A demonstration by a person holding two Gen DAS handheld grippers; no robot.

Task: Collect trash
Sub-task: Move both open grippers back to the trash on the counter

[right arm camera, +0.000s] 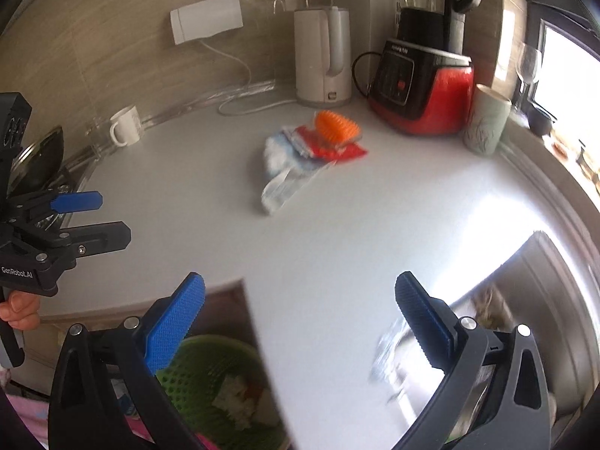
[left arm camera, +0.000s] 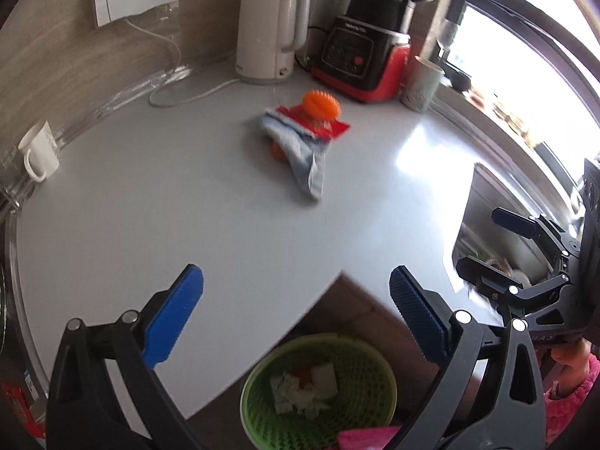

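A green mesh bin [left arm camera: 318, 390] [right arm camera: 195, 378] stands on the floor below the counter's corner, holding crumpled white paper [left arm camera: 303, 390] and an orange scrap. My left gripper [left arm camera: 296, 281] [right arm camera: 112, 217] hangs open above the counter edge and bin, with nothing between its blue pads. My right gripper [right arm camera: 300, 285] [left arm camera: 483, 242] is open and empty too, near the sink. Far ahead on the white counter [left arm camera: 187, 206] lies a pile: an orange spiky ball [left arm camera: 321, 104] [right arm camera: 335, 125], a red wrapper [right arm camera: 337, 152] and a pale blue cloth [left arm camera: 303, 153] [right arm camera: 285, 176].
Along the back wall stand a white kettle [left arm camera: 270, 33], a red-and-black blender [left arm camera: 360, 56] and a pale cup [left arm camera: 422, 84]. A white mug [left arm camera: 39, 152] sits at the left. The steel sink [left arm camera: 498, 217] lies to the right. A hand [right arm camera: 18, 309] holds the left gripper.
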